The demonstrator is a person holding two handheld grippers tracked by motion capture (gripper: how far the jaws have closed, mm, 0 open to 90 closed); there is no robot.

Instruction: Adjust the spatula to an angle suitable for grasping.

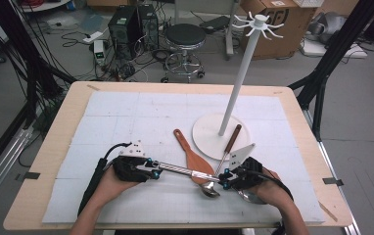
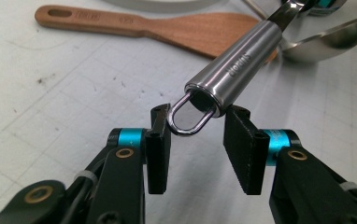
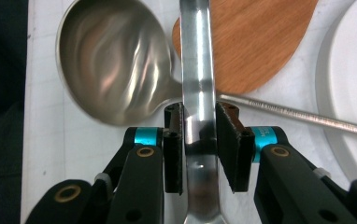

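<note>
A steel ladle lies level between my two grippers; its tubular handle (image 1: 185,171) runs from left to right. In the left gripper view the handle (image 2: 242,56) ends in a wire hanging loop (image 2: 190,123), and my left gripper (image 2: 197,121) has its pad tips against the loop and the tube's rim. My right gripper (image 3: 200,121) is shut on the ladle's flat shank (image 3: 196,56). In the high view the left gripper (image 1: 156,171) and right gripper (image 1: 222,180) face each other, and the ladle's bowl (image 1: 251,197) is partly hidden under the right hand.
A wooden spatula (image 1: 191,154) lies under the ladle's handle. A steel spoon (image 1: 209,191) with a wooden grip (image 1: 233,138) rests partly on the round base (image 1: 207,134) of a white hook stand (image 1: 241,73). White mat (image 1: 126,122) covers the table.
</note>
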